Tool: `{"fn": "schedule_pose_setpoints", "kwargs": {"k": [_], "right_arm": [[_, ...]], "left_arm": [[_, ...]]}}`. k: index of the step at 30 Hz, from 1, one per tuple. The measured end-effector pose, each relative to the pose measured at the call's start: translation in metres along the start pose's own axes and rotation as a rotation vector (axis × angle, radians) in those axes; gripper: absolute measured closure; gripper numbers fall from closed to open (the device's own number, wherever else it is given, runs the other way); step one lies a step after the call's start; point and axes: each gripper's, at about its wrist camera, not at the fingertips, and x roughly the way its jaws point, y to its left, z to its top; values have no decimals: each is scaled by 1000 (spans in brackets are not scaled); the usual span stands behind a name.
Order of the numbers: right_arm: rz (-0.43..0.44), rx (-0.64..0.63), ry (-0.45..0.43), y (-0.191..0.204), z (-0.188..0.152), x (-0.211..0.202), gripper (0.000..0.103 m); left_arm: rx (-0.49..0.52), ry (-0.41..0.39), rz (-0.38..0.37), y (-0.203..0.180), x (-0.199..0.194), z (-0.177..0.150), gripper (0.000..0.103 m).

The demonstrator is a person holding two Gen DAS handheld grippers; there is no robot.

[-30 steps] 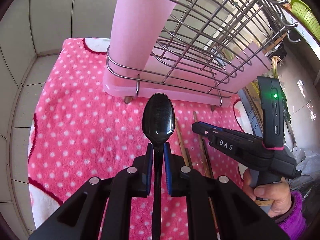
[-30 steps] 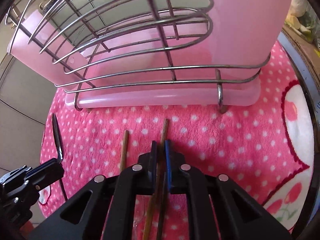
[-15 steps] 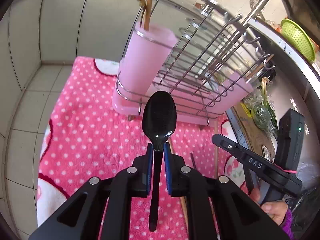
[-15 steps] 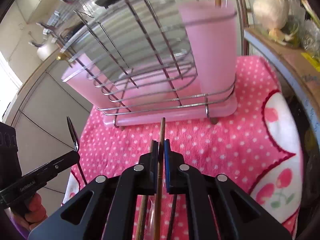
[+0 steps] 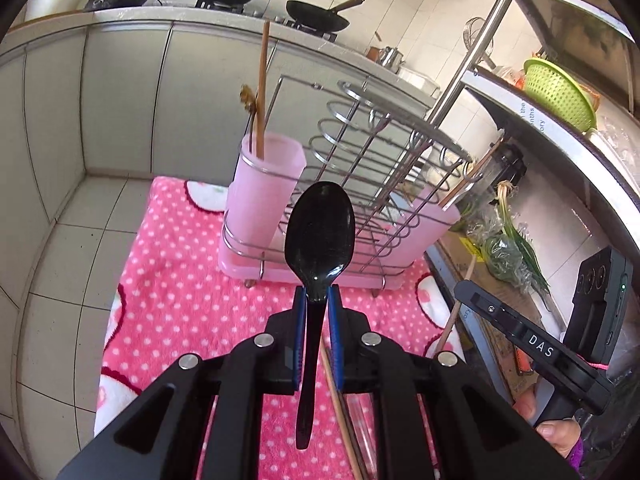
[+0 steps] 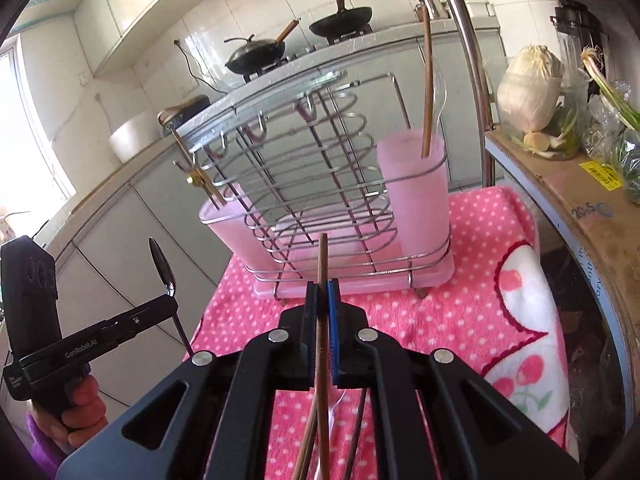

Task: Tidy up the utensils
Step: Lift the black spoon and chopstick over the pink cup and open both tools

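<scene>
Both hand-held grippers have risen from the pink dotted mat (image 5: 172, 300) since a second ago, when they worked low against the foot of the wire rack (image 5: 360, 184); the rack's rim and the kitchen beyond now show. The left hand-held gripper (image 5: 318, 300) is clamped on the neck of a black spoon (image 5: 320, 232), bowl upward and handle hanging below the pads, a hold that suits dropping it handle-first into a cup. The right hand-held gripper (image 6: 323, 292) is pinched tight on a single wooden chopstick (image 6: 322, 256), its tip standing up past the fingers toward the rack. The rack's two pink cups serve as holders: the one at the spoon's side (image 5: 264, 184) already keeps a chopstick upright, and the far one (image 5: 436, 224) holds another leaning stick. More chopsticks and a clear utensil lie loose on the mat below the right gripper, seemingly awaiting their turn.
</scene>
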Motion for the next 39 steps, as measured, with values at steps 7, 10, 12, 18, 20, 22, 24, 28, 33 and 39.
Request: {"fn": "schedule_pose_setpoints", "kwargs": {"k": [7,10,12,18,20,22,24,28,33,39], "right_arm": [[6,-6,-82,0,27,-28,98],[8,-13,-115,1,42,-41,98],[5,-26,-144,3,55,-51,98],[-6,-47,-215,3,93,-71,98],[-9,-53,-235,4,106,-76,98],[-3,-56,-255,6,119,-81,98],[-7,-62,-282,7,132,-86,98],[-21,-75,-338,9,154,-97,98],[-46,-84,-381,4,178,-98,98],[-88,-100,-399,-3,195,-87,98]], "left_arm": [[7,-65,-20,-9,-16,18,93],[16,-88,-16,-12,-22,28,93],[18,-110,-16,-13,-27,35,93],[19,-192,17,-12,-45,63,93],[11,-216,17,-13,-51,75,93],[9,-250,18,-14,-56,90,93],[11,-288,28,-16,-62,105,93],[20,-378,48,-22,-69,131,93],[13,-431,70,-21,-58,158,93],[34,-449,106,-18,-30,169,93]]}}
